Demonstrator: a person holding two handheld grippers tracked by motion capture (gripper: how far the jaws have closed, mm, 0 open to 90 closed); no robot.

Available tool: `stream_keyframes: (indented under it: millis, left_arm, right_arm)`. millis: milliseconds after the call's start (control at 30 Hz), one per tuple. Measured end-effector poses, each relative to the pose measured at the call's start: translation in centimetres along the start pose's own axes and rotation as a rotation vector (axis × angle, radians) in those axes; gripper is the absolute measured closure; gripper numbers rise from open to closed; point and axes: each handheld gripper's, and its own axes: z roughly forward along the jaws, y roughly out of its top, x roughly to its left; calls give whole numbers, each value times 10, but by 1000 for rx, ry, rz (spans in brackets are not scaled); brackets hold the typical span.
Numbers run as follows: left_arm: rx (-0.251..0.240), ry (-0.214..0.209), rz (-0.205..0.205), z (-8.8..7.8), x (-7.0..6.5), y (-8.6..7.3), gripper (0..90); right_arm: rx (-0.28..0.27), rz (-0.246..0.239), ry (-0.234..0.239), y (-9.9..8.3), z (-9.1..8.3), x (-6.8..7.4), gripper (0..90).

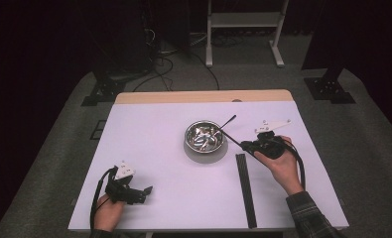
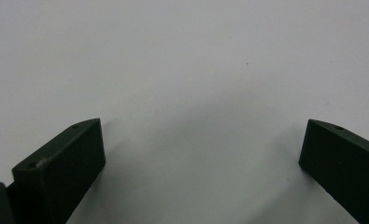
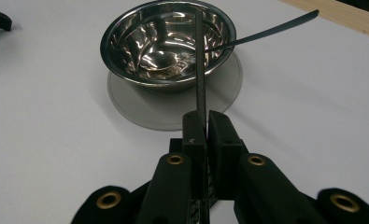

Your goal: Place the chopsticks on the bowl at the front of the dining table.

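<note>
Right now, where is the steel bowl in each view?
High view: the steel bowl sits mid-table, just left of the right claw.
Left gripper view: bare white table, open claw; I can't place the bowl here.
Right gripper view: the bowl is top centre.
Shared landmark: the spoon leaning in it.

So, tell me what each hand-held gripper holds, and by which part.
The right hand-held gripper clamps a black chopstick near its lower end. The left hand-held gripper stands open, holding nothing.
</note>
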Motion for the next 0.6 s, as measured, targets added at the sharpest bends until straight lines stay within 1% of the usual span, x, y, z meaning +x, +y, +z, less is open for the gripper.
stream_keyframes:
  millis: [33,67,333,467,600]
  left_arm:
    - [0,0,0,0,0,0,0]
    - [0,0,0,0,0,0,0]
    - [2,0,3,0,0,0,0]
    - [2,0,2,0,0,0,0]
    - [1,1,3,0,0,0,0]
  right_arm:
    - [2,5,0,1,1,0,854]
    - [4,0,0,2,2,0,854]
    - [-6,4,9,10,9,-1,854]
    - [-13,15,17,14,12,-2,854]
    - [-14,10,20,17,17,-3,854]
